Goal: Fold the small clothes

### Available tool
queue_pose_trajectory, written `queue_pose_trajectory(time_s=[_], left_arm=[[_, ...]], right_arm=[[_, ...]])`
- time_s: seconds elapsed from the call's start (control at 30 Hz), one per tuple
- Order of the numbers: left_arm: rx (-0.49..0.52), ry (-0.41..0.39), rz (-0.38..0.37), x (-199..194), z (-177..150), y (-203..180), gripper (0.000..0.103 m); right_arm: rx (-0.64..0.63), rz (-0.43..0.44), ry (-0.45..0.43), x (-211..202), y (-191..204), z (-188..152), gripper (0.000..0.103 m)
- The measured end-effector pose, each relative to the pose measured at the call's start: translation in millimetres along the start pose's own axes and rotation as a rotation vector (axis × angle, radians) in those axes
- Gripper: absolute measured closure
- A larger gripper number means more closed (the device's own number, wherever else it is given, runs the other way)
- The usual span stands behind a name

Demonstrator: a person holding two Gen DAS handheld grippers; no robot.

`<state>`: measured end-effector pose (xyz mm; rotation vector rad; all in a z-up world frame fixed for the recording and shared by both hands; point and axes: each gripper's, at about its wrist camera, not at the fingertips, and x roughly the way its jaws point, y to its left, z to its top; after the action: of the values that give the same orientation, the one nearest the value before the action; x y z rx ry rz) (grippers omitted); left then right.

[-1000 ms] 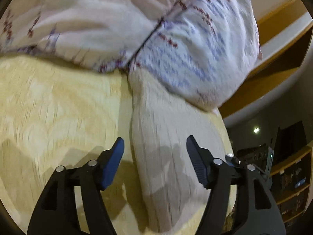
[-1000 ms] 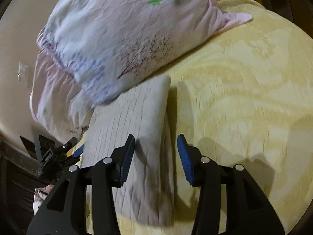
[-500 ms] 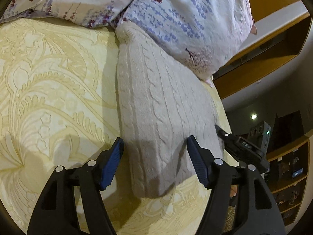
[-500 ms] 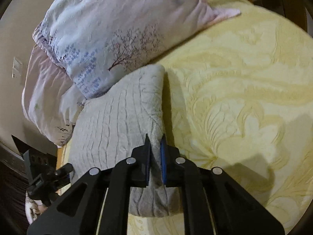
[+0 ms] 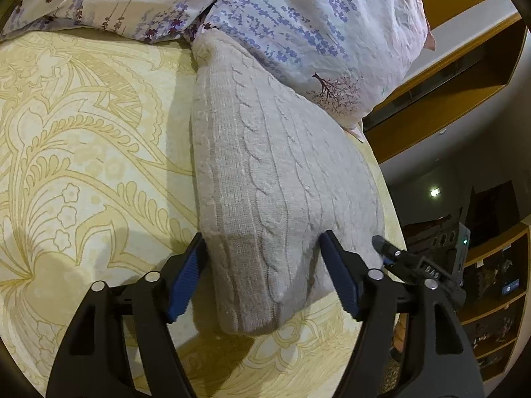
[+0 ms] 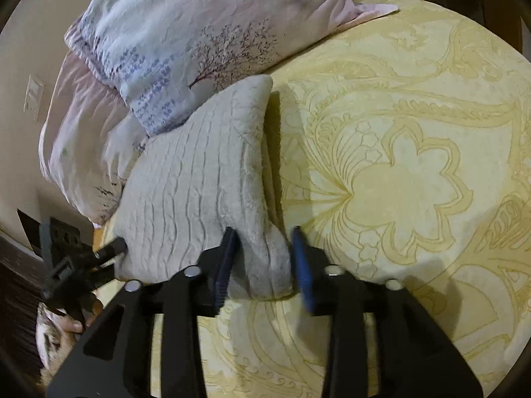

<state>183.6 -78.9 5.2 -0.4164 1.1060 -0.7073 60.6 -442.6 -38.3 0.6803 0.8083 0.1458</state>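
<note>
Folded cable-knit sweater [image 5: 265, 179] lies on the yellow patterned bedspread [image 5: 83, 152], against a floral pillow [image 5: 315, 26]. Left gripper [image 5: 264, 258] straddles its near corner, fingers apart; right gripper [image 6: 264, 253] likewise spread around the other corner.

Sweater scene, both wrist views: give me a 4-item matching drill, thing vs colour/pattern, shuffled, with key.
Things:
1. sweater
2. bedspread
3. pillow
4. finger pads

Colour/pattern:
A. blue
B. yellow, floral scrollwork
C. pale, with purple flowers and a tree print
D. grey-beige cable knit

Pairs: 1-D, 2-B, 3-C, 4-A
</note>
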Motion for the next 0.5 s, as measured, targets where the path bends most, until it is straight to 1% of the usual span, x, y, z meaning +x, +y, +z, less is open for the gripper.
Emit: queue_pose_trajectory(time_s=[0.03,0.1,0.2,0.3,0.4,0.5], left_arm=[[-0.004,-0.006,0.002,0,3,0,0.021],[-0.009,-0.018,0.009,-3,8,2,0.018],[-0.006,-0.021,0.027,-2,18,4,0.014],[-0.019,-0.021,0.019,-1,29,6,0.013],[-0.031,-0.009,0.007,3,38,6,0.012],[-0.006,-0.004,0.026,10,45,1,0.012]], right_arm=[[0.006,0.013,-0.008,-3,0,3,0.059],[0.030,0.045,-0.028,-9,-2,13,0.043],[0.059,0.062,-0.027,-8,-3,30,0.035],[0.088,0.079,0.001,2,-4,45,0.027],[0.105,0.086,0.030,16,-3,58,0.024],[0.125,0.092,0.061,32,-5,66,0.023]])
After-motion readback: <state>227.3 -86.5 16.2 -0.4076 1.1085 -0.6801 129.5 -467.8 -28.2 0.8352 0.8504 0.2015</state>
